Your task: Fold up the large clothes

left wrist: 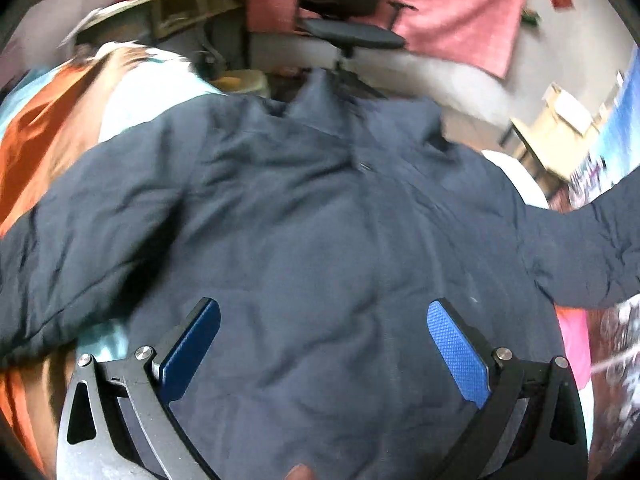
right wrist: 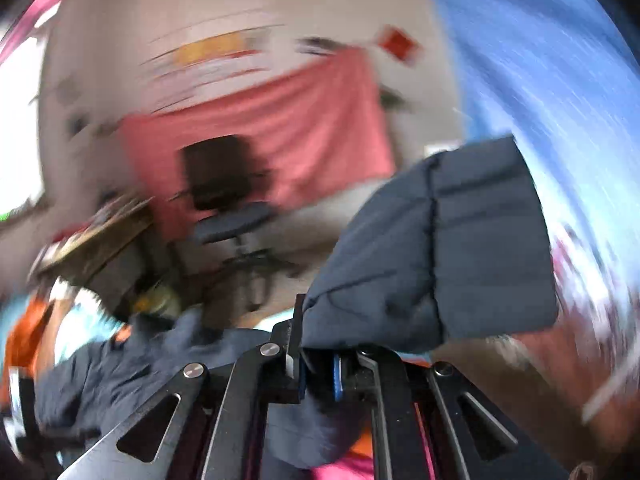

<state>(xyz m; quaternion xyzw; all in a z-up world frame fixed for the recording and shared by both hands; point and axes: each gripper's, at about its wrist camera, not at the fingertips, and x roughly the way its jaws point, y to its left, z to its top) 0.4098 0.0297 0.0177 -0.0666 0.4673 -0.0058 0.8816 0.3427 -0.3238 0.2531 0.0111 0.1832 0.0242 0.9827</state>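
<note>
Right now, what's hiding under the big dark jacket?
Around the jacket, orange and pale blue bedding peeks out on one side and something pink on the other. What lies right beneath stays covered.

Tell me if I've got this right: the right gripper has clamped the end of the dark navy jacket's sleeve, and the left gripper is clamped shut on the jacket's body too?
Not quite. The right gripper is indeed shut on the cuff of the jacket's sleeve, but the left gripper is open: the left wrist view shows its blue pads standing wide apart above the jacket's body, gripping nothing.
</note>
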